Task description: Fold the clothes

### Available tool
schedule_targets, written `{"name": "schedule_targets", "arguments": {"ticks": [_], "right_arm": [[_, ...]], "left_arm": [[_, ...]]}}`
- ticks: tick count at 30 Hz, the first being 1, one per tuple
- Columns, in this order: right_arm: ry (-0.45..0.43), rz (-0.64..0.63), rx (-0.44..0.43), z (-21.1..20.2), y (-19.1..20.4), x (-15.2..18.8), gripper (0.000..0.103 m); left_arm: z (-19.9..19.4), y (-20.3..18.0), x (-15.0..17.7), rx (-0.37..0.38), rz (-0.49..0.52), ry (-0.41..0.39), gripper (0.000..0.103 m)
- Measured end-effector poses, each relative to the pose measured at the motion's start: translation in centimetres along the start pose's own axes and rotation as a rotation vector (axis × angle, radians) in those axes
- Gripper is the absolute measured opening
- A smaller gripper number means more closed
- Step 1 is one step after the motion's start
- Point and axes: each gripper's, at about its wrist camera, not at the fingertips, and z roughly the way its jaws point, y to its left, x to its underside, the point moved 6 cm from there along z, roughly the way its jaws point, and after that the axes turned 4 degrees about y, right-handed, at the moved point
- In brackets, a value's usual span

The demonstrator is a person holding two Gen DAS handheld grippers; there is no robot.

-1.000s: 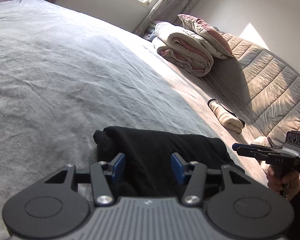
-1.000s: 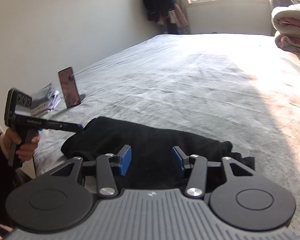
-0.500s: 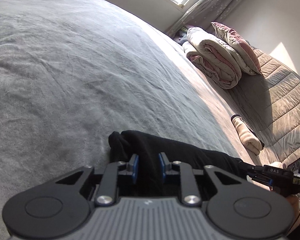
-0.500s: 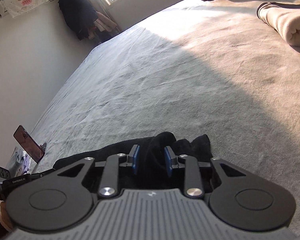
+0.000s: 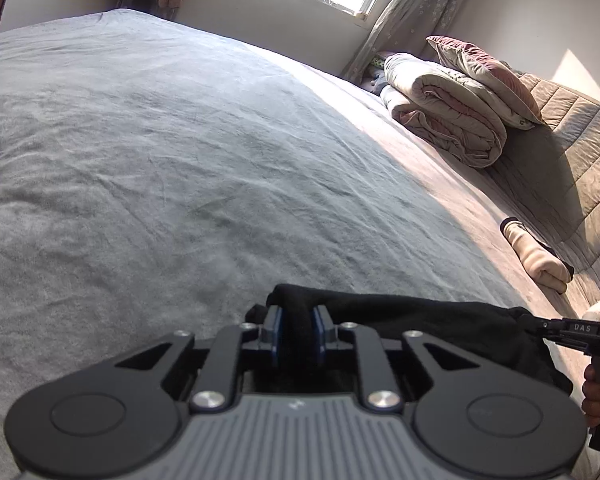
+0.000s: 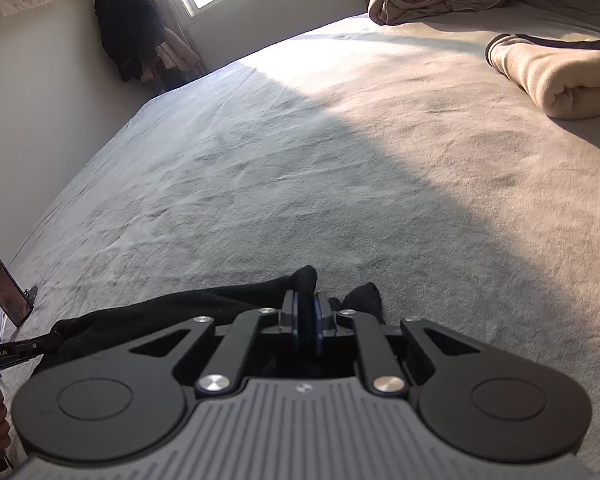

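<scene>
Both grippers, which a second ago stood wide apart over the black garment point(image 5: 420, 316), now have cloth between their blue pads. At the near edge of the grey bed point(image 5: 180, 160), the left gripper point(image 5: 296, 320) clasps a bunched fold at the garment's left end, though its jaws are easing apart at this moment with the cloth still pressed between them. Over at the other end, the right gripper point(image 6: 307, 312) pinches a thin ridge of the same fabric, jaws closing tighter on it. Earlier the garment lay as a broad, flat bundle; now it is a narrow band stretched between the two grips, lifted slightly at each pinched point. A rolled cream garment point(image 6: 560, 80) lies well apart on the sunlit side, and the folded quilt point(image 5: 444, 108) sits near the window. A phone point(image 6: 4, 284) stands propped at the bed's left edge.
</scene>
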Motion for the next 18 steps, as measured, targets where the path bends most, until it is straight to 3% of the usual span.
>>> {"name": "schedule_targets", "arguments": {"ticks": [2,3,4,8,13,17,18], "right_arm": [[-0.042,-0.068,0.040,-0.7,0.8,-0.2,0.018],[-0.063,-0.102,0.061,-1.1,1.3,-0.3,0.025],[-0.085,-0.137,0.081,-1.4,1.7,-0.3,0.034],[-0.181,-0.304,0.151,-1.7,4.7,-0.1,0.036],[-0.125,-0.431,0.056,0.2,8.4,1.7,0.036],[-0.076,-0.517,0.068,1.5,8.6,3.2,0.037],[-0.071,-0.546,0.080,1.7,8.2,3.6,0.043]], "left_arm": [[-0.9,-0.5,-0.3,-0.041,0.033,-0.066,0.052],[-1.1,-1.1,-0.4,-0.052,0.067,-0.096,0.059],[-1.4,-1.8,-0.5,-0.061,0.102,-0.125,0.061],[-1.3,-5.3,-0.2,-0.025,0.237,-0.165,0.067],[0.3,-9.2,1.6,0.118,0.381,-0.092,0.078],[1.8,-9.7,4.1,0.079,0.514,0.003,0.079],[1.9,-9.5,4.7,0.072,0.537,0.019,0.080]]}}
